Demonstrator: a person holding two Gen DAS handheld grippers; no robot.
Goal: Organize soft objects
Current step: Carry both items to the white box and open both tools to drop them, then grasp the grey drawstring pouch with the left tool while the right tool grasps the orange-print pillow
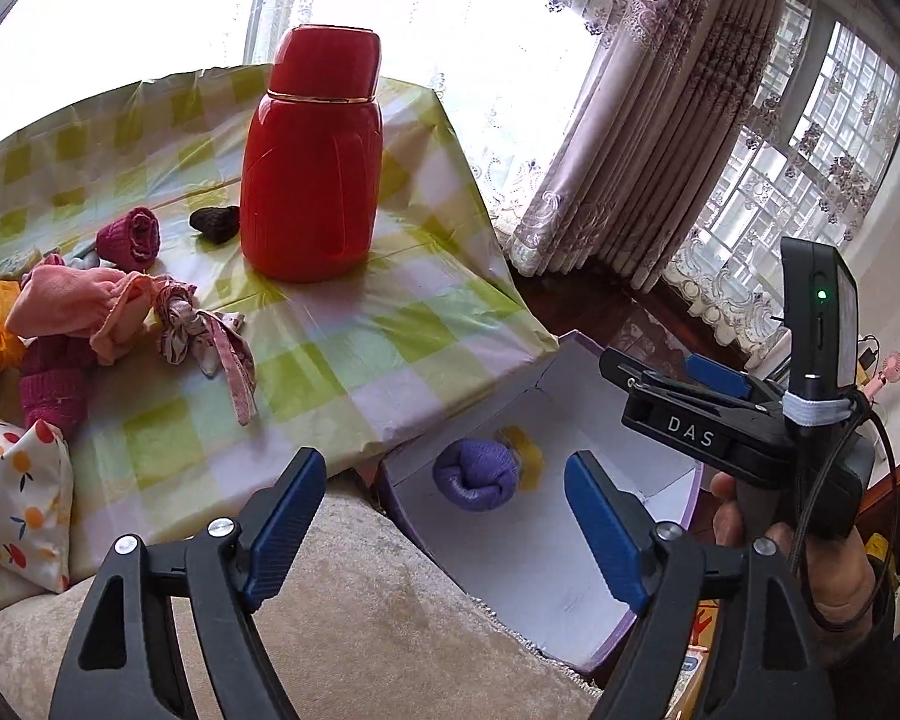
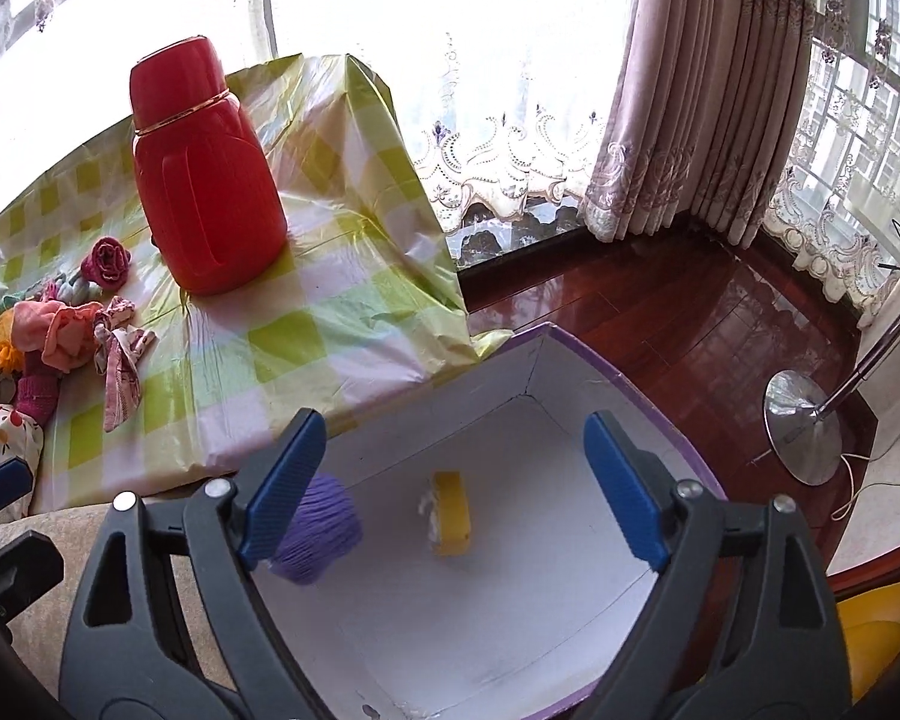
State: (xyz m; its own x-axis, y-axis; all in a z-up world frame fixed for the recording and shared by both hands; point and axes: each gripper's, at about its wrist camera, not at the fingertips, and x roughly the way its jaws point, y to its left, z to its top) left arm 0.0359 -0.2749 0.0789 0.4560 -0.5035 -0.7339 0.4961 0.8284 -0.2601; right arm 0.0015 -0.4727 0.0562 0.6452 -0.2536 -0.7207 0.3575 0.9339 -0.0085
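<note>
1. Worktop [image 1: 342,360], checked green-and-white cover: most of the soft things lie heaped at its left edge, well apart from the box.
2. Red flask [image 1: 312,162] stands upright mid-worktop. It is hard and not part of your sorting; steer round it.
3. Box [image 2: 510,600], white inside with a purple rim, sits below the worktop's near right corner. It holds a purple sock ball [image 1: 477,468] and a yellow sponge [image 2: 450,513], lying close together but apart.
4. Fruit-print pouch [image 1: 21,492] hangs over the near left edge. It looks padded and light; take it across the middle.
5. Pink cloth [image 1: 72,306] in the heap is limp and will drape, so pinch it at a bunched fold.
6. Patterned scrunchie [image 1: 201,336] lies just right of the cloth with trailing ribbons; grip the knot, not a tail.
7. Magenta sock roll [image 1: 129,237] is springy; squeeze it across its width.
8. Left tool [image 1: 444,531]: jaws spread, nothing between them. Right tool [image 2: 456,483]: jaws spread above the box, holding nothing.
</note>
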